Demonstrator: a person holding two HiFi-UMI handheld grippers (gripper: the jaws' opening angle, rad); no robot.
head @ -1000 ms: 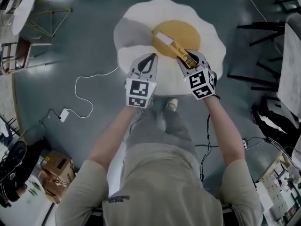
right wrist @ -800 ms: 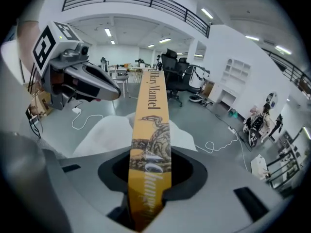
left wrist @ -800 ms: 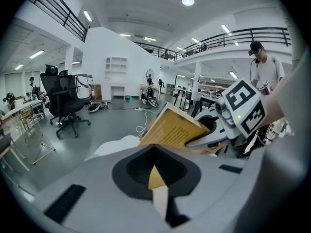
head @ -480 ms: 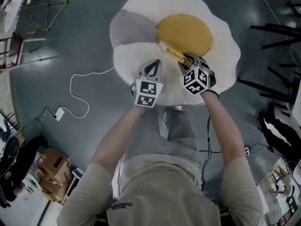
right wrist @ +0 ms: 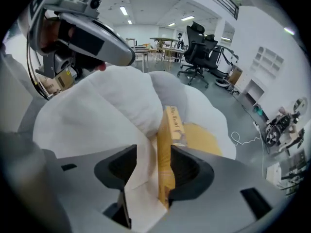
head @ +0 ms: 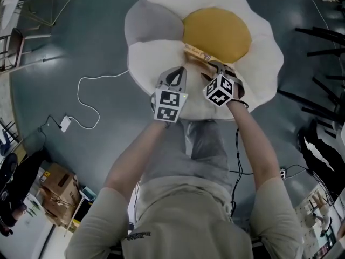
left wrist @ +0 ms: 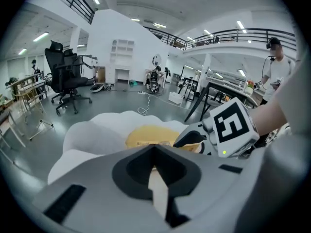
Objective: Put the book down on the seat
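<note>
The seat is a big fried-egg cushion (head: 156, 58) with a yellow yolk pad (head: 218, 31), lying on the grey floor. A thin yellow book (head: 197, 54) rests at the yolk's near edge, on the white part. My right gripper (head: 213, 67) is around its near end and its jaws are opening. In the right gripper view the book (right wrist: 170, 125) stands on edge against the right-hand jaw, with white cushion showing between it and the other jaw. My left gripper (head: 177, 73) hovers just left of it over the white cushion, shut and empty (left wrist: 155, 171).
A white cable (head: 86, 99) and its charger (head: 64, 124) lie on the floor to the left. Black chair legs (head: 318, 42) stand at the right and a cardboard box (head: 56, 179) at the lower left. An office chair (left wrist: 65, 76) and a standing person (left wrist: 277, 67) are farther off.
Both grippers have come lower and closer to the seat with the book, which now sits at the yolk's near edge. The right gripper has turned a little.
</note>
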